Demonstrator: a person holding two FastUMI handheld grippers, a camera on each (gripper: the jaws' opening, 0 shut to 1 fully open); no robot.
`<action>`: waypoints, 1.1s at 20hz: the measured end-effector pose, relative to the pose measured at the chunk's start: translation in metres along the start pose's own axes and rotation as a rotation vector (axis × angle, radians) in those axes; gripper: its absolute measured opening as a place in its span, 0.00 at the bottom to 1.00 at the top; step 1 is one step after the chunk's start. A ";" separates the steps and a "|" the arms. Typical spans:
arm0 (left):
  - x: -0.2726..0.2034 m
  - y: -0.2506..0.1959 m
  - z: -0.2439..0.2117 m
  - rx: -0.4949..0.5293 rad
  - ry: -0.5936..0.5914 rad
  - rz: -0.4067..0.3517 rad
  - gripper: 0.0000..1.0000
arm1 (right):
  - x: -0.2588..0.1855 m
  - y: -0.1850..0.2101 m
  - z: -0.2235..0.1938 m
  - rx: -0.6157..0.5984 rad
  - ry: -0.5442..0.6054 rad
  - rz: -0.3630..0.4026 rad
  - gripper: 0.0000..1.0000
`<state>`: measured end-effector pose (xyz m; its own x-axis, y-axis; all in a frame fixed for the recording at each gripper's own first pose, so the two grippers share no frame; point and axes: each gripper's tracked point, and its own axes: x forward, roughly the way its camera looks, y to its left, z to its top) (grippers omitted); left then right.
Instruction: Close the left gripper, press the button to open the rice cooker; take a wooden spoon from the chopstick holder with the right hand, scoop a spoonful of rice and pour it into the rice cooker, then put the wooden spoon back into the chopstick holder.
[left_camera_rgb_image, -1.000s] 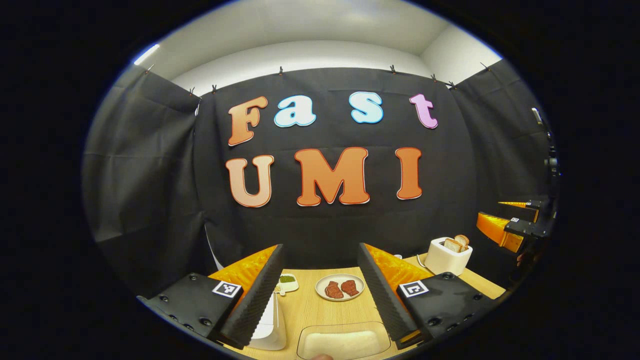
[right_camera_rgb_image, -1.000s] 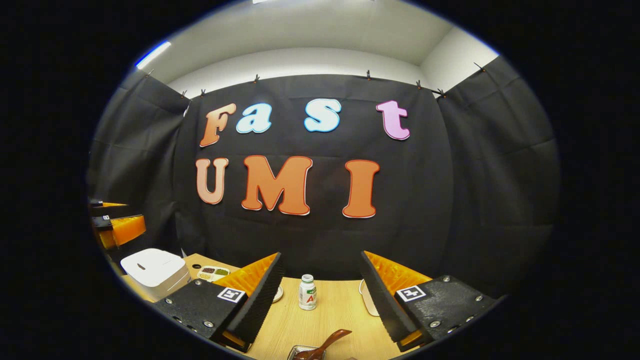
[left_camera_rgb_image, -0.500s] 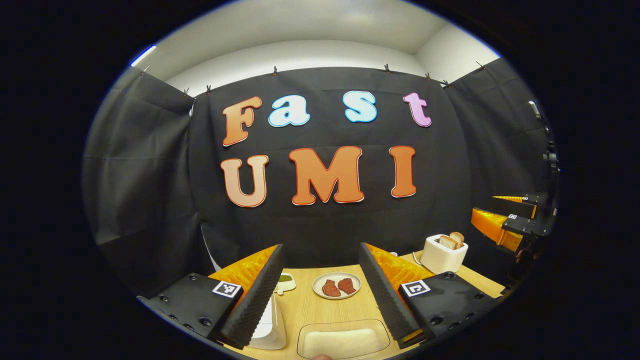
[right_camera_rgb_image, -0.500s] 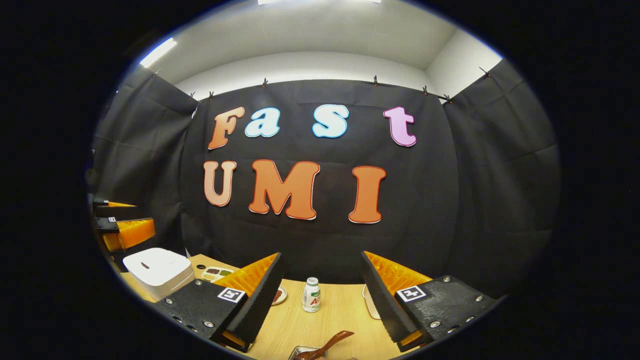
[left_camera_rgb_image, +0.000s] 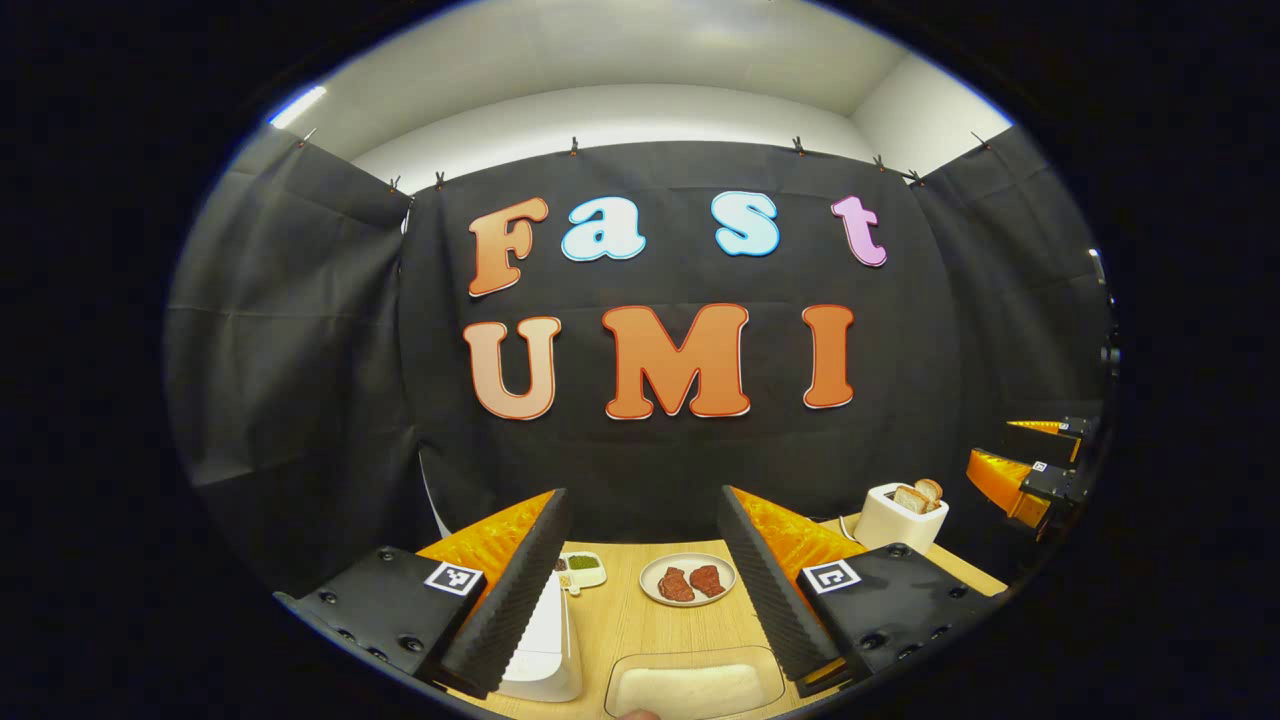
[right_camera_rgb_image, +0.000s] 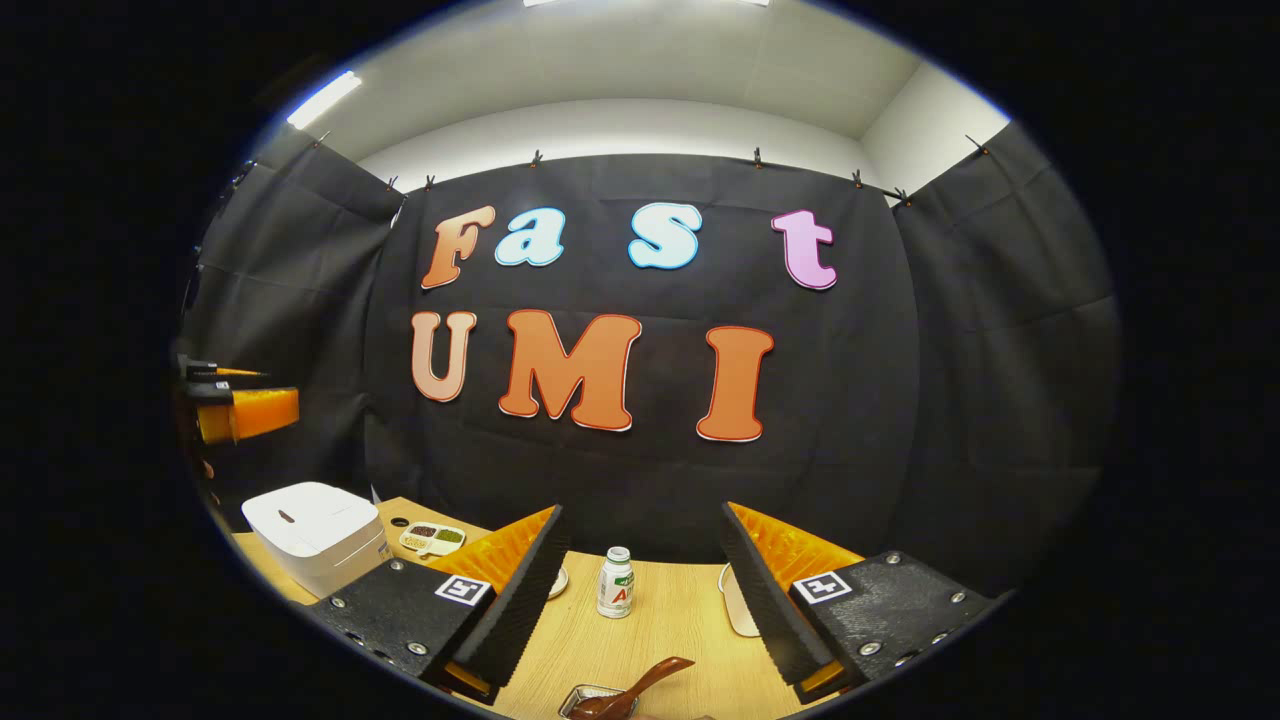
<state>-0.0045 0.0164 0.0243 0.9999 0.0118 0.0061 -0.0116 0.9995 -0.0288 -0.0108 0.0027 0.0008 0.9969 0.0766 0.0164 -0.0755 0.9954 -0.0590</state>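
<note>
The rice cooker (right_camera_rgb_image: 318, 533) sits lid-down at the bench's (right_camera_rgb_image: 660, 630) left end in my right gripper view. The wooden spoon (right_camera_rgb_image: 630, 690) leans in a metal holder (right_camera_rgb_image: 590, 701) just below my right gripper (right_camera_rgb_image: 645, 560), which is spread wide and empty. My left gripper (left_camera_rgb_image: 640, 545) is wide apart too, empty above a clear tub of rice (left_camera_rgb_image: 690, 688). A small bottle (right_camera_rgb_image: 615, 583) stands ahead; its label is too small to read.
</note>
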 end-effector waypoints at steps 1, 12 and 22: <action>0.000 0.004 0.002 -0.011 0.004 0.004 0.99 | 0.000 -0.001 -0.001 0.000 0.004 0.007 0.94; -0.017 0.055 -0.007 0.021 0.100 0.202 0.64 | 0.000 -0.005 -0.026 0.030 0.041 0.092 0.95; -0.004 0.125 -0.079 -0.059 0.360 0.260 0.05 | 0.010 0.002 -0.035 0.021 0.069 0.027 0.95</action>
<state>-0.0091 0.1386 -0.0581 0.9025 0.2409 -0.3571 -0.2726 0.9613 -0.0404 -0.0002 0.0039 -0.0342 0.9935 0.1000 -0.0537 -0.1021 0.9940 -0.0380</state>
